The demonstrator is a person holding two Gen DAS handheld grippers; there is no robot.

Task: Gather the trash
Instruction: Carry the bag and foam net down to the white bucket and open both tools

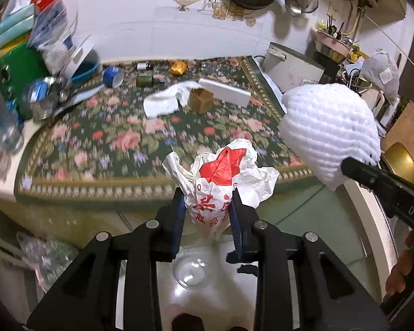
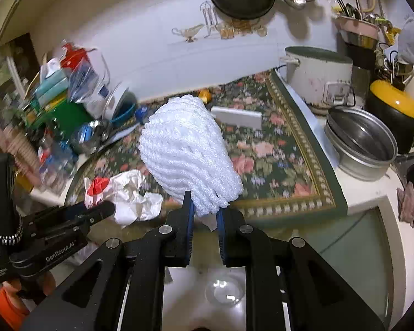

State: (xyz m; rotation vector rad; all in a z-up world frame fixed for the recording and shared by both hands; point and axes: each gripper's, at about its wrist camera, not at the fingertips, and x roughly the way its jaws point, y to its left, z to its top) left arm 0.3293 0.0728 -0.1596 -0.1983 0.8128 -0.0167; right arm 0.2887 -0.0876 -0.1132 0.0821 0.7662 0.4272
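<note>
My left gripper is shut on a crumpled white plastic bag with red print, held up in front of the counter's front edge. My right gripper is shut on the lower end of a white foam fruit net. The foam net shows at the right of the left wrist view, and the bag with the left gripper shows at the lower left of the right wrist view. On the floral mat lie a crumpled white tissue and a small brown paper bag.
A white box, small bottles, a blue tape roll and an orange object sit at the mat's back. Clutter fills the left. A rice cooker and a steel pot stand right. A glass bowl lies below.
</note>
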